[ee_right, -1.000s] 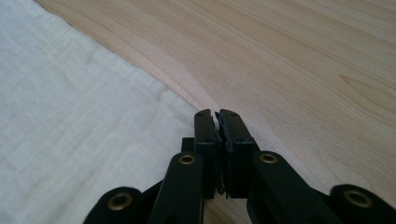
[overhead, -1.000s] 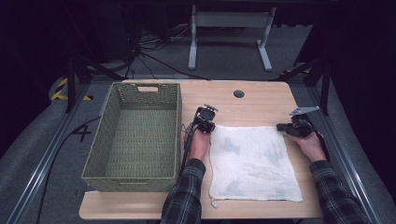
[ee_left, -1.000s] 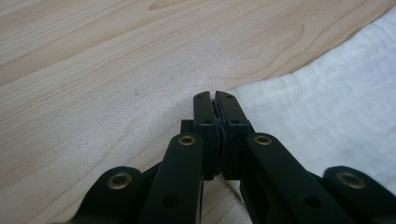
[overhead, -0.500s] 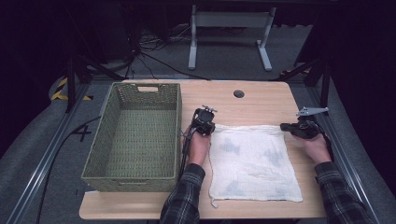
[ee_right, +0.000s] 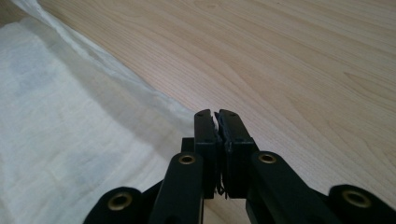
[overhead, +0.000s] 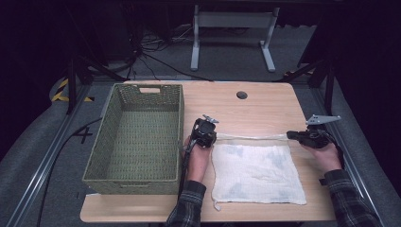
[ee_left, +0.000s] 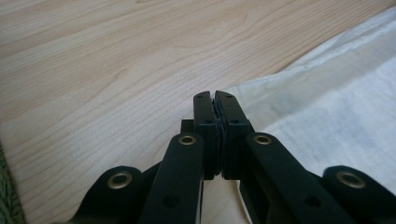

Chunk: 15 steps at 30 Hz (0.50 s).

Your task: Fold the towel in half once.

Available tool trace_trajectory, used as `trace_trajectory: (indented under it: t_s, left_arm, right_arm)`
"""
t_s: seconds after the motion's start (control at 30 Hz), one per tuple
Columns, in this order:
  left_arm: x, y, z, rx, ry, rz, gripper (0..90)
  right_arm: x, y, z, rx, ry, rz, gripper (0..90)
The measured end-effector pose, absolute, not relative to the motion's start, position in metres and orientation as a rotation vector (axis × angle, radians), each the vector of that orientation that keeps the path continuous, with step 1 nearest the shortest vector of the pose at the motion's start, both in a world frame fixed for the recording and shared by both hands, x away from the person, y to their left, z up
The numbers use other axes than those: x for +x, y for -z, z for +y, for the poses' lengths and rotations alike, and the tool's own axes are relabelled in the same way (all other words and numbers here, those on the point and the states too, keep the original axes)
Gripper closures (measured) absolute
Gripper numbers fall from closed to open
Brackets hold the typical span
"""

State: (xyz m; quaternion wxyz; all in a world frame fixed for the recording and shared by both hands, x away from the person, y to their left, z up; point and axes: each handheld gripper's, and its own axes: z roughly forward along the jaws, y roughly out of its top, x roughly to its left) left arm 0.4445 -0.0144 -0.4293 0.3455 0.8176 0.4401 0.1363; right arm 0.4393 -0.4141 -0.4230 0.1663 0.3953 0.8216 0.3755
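While the basket [overhead: 137, 135] sits empty at left of the frame, the left gripper [overhead: 206, 134] and right gripper [overhead: 302, 137] each pinch a far corner of the cloth [overhead: 255, 170] at centre-right, jaws clamped (edge taut between them). Likely mid-fold; next, carry both corners evenly toward the near edge.

- The bench [overhead: 265, 104] is evenly lit from above; the room around it sinks into near black.
- The high view is soft and slightly grainy.
- In both gripper views the near black links blur, and the cloth [ee_right: 56, 121] casts soft shadows.
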Motion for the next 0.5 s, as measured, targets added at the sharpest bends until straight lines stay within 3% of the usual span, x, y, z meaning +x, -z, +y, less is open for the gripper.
trace_trajectory:
  t_s: [0.5]
  left_arm:
    - [0.405,0.417,-0.010,2.080,-0.350,1.141,88.2]
  right_arm:
    - [0.407,0.423,-0.417,1.110,-1.086,2.363,87.0]
